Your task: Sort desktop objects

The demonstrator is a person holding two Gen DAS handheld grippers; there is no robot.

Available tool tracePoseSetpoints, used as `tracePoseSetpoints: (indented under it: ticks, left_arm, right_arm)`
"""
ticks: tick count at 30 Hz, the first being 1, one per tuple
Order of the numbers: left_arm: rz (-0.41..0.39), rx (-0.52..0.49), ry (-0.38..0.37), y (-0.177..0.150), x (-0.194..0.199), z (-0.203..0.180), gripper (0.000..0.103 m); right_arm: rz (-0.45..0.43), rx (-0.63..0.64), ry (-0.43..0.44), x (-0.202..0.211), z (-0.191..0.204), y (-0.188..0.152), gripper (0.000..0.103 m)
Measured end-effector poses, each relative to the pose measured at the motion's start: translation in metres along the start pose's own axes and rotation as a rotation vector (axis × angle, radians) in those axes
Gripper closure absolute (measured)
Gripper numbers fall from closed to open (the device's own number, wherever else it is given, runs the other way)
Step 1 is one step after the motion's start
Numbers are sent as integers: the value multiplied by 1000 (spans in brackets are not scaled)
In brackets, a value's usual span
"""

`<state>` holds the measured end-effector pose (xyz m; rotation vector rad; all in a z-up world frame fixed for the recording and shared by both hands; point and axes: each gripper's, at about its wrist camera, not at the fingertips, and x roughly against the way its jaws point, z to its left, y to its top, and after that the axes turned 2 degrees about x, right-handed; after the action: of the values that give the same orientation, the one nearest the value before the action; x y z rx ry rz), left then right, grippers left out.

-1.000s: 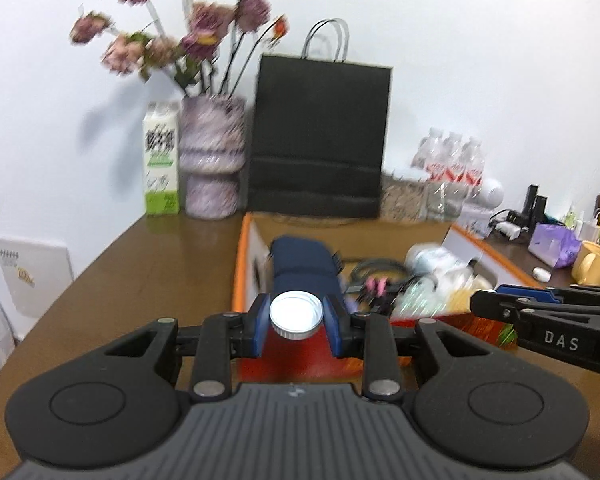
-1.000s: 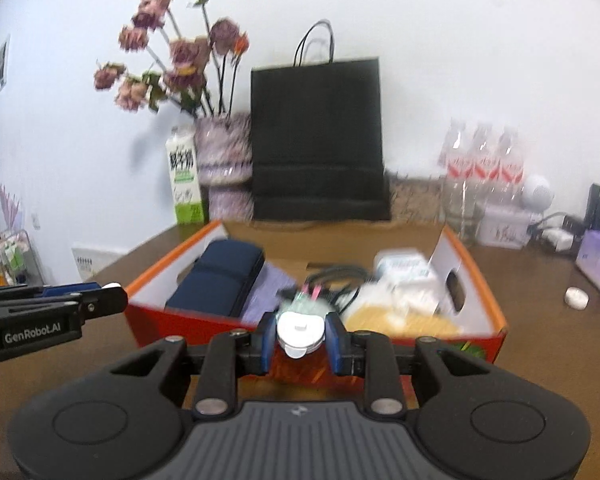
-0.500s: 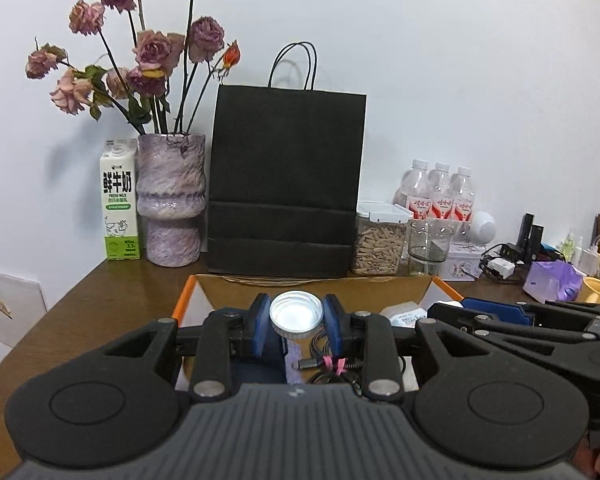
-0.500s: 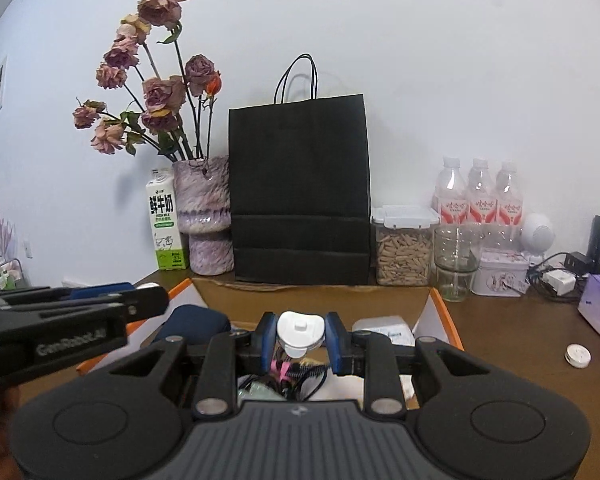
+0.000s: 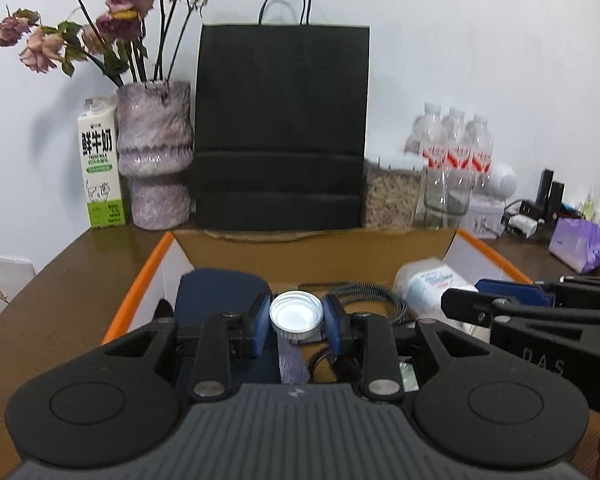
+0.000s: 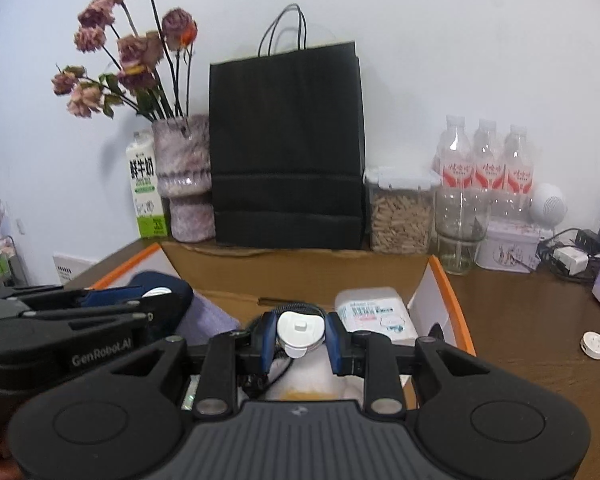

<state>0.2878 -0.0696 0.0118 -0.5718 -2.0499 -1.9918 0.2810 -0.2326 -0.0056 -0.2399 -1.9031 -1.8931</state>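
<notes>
Both tongs have come forward over the orange-edged cardboard box [image 5: 140,280] since a second ago, when its near red wall faced the cameras; now that wall is hidden beneath the tool bodies and only the interior shows. Left tongs [image 5: 296,320] are closed narrowly on a round silver bottle cap [image 5: 296,316], its hollow side facing the camera, held above the box contents. Right tongs [image 6: 298,336] pinch a small white cap-like piece [image 6: 300,330] with a square nub; what it belongs to is hard to make out, since its lower part is cut off behind the blue pads. Inside the box lie a dark blue pouch [image 5: 220,292], a coiled black cable [image 5: 360,292] and a white wipes packet [image 6: 374,312], all partly covered by the tongs, and a purple strip beneath the left tongs is too hidden to name. Beyond the box, along the wall on the brown worktop [image 6: 532,320], stand a black paper bag [image 5: 280,128], a marbled vase [image 5: 154,152] of dried roses, a milk carton [image 5: 100,168], a jar of seeds [image 6: 400,212] and three water bottles [image 6: 484,160]. A small white disc [image 6: 594,345] lies on the worktop right of the box. The far right clutter in the left view is blurred.
</notes>
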Motion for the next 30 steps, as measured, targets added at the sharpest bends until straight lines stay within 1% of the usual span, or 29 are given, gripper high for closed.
tracePoseSetpoints:
  ticks: [2,3,4,5,6,7,8,10,11,12,13,14,15,19,23,30]
  left_arm:
    - [10,3,4,-1,-2,2,73]
    - [11,4,10,-1,-2,3,71]
    - [11,5,15,-1,-1,4,69]
    - [12,5,20,-1,-1,5,58]
    - [14,4,30,0,0,5,43]
    - [12,-2,38,1,1,5,40]
    - [5,-10,42,1,3,5,40]
    - [-2,-15,41,3,6,5,30]
    - [-5,-13,50,4,8,5,18]
    - [-11,-9,70,5,9,6,6]
    - [-20,-4,92,6,10,8,1]
    - [-30,3,98,6,11,9,0]
    - [-33,11,91,7,13,11,0]
    - [-28,38,85,11,17,15,0]
    - [-36,45,87,11,25,17,0]
    - [-41,42,78,11,47,19,0]
  right_arm:
    - [9,-1,-3,-2,0,-2,78]
    - [9,-5,-7,-2,0,-2,76]
    - [7,-10,-10,-2,0,-2,73]
    - [7,-14,-11,-2,-1,-2,61]
    - [4,-19,-13,-1,-2,-1,44]
    - [-1,-30,-13,1,-3,-1,37]
    - [-6,-43,-7,3,-5,0,29]
    - [-13,-75,12,7,-9,2,22]
    - [-17,-85,16,8,-11,3,14]
    - [-22,-91,11,9,-12,4,11]
    - [-24,-91,7,11,-13,5,9]
    - [-25,-93,4,12,-14,6,2]
    - [-27,-97,0,13,-15,8,0]
    - [-29,-103,-14,16,-16,10,0]
    - [-32,-85,-27,20,-12,12,0]
    - [-49,-74,-36,40,-5,12,0]
